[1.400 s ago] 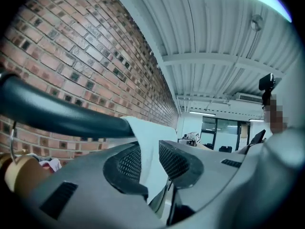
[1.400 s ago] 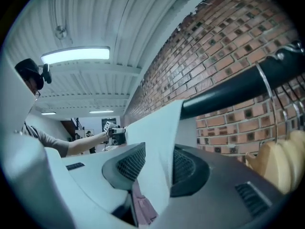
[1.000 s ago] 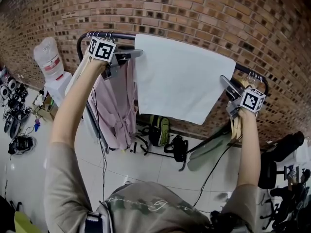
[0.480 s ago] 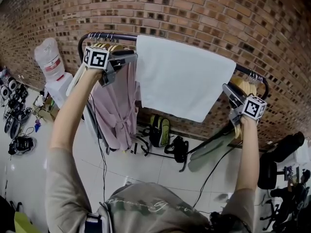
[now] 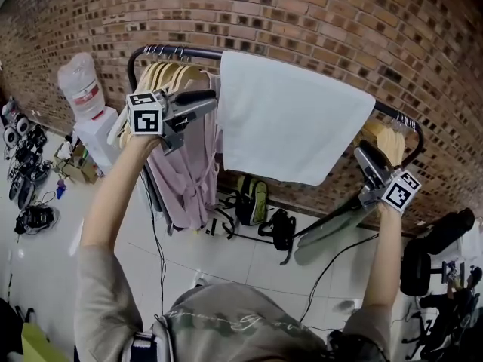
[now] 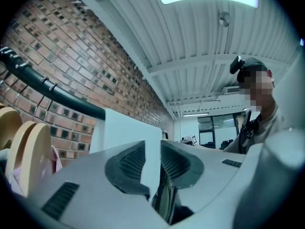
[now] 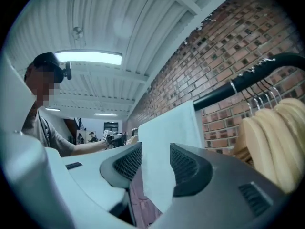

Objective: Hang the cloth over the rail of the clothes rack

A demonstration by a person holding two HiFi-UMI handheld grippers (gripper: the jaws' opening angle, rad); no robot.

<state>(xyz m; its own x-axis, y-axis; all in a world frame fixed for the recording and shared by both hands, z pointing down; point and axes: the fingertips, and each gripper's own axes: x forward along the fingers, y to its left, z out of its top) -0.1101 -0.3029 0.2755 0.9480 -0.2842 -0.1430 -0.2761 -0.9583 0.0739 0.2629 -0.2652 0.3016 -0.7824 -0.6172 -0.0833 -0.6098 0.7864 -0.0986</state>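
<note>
The white cloth (image 5: pixel 290 119) hangs draped over the black rail (image 5: pixel 172 51) of the clothes rack, in front of the brick wall. My left gripper (image 5: pixel 202 102) is just off the cloth's left edge and apart from it. Its jaws have just been closing, and there is still a gap with nothing in it. Through that gap the left gripper view (image 6: pixel 152 149) shows the cloth (image 6: pixel 126 132) further off. My right gripper (image 5: pixel 367 159) sits below the cloth's right edge, clear of it. Its jaws have been opening and are empty (image 7: pixel 156 149), with the cloth (image 7: pixel 167 125) beyond them.
Wooden hangers (image 5: pixel 162 78) and a pink garment (image 5: pixel 189 164) hang left of the cloth; more hangers (image 5: pixel 389 138) hang at the rail's right end. A water dispenser (image 5: pixel 83 104), bags (image 5: pixel 249 202) and cables lie on the tiled floor. A person (image 6: pixel 255 113) stands in the background.
Both grippers have drawn back from the cloth, the left one leftward and down, the right one rightward and down. The cloth stays draped on the rail.
</note>
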